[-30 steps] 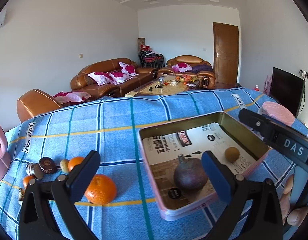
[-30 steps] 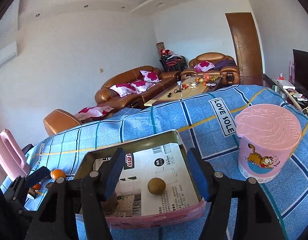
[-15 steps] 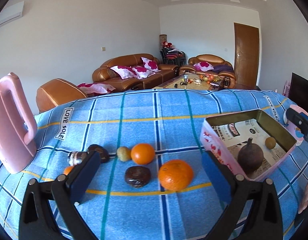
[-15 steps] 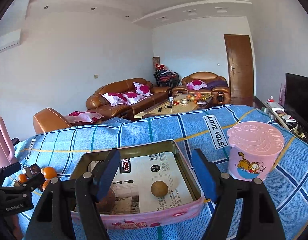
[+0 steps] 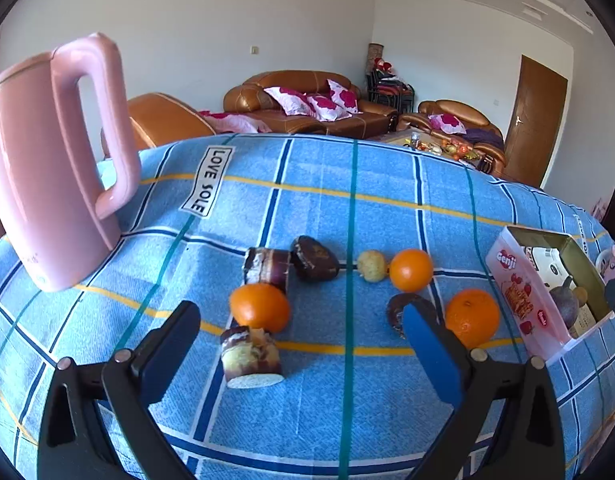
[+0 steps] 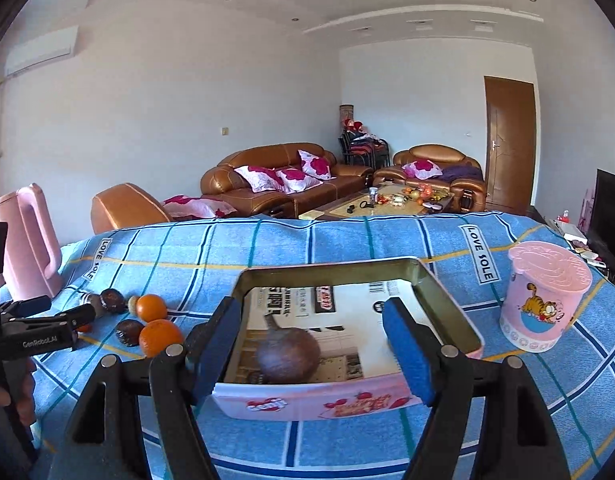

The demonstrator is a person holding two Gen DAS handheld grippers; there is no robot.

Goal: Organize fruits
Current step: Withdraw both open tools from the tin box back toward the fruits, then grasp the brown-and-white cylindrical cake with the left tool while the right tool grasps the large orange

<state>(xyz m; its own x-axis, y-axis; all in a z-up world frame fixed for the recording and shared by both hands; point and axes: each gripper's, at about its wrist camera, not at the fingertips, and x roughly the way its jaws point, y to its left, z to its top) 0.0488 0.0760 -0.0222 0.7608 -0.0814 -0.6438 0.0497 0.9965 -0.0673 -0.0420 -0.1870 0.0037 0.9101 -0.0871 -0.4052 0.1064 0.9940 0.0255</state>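
Observation:
Loose fruit lies on the blue checked cloth in the left wrist view: three oranges (image 5: 259,307) (image 5: 411,270) (image 5: 472,317), a small yellowish fruit (image 5: 371,266), a dark fruit (image 5: 313,258), two cut purple-skinned pieces (image 5: 267,266) (image 5: 249,354), and a dark round one (image 5: 395,310) partly behind a finger. My left gripper (image 5: 301,314) hangs open just before them, holding nothing. My right gripper (image 6: 311,320) is open in front of the pink tin (image 6: 327,400), which holds a dark round fruit (image 6: 287,352). The tin (image 5: 519,292) stands to the right of the fruit.
A tall pink kettle (image 5: 47,160) stands at the left of the table. A pink lidded cup (image 6: 543,304) stands right of the tin. The left gripper (image 6: 67,308) and a hand show at the right view's left edge. Sofas and a coffee table lie beyond the far edge.
My left gripper has swung left, from over the tin to the loose fruit, and the kettle has come into view. My right gripper's jaws have widened a little and it has shifted before the tin.

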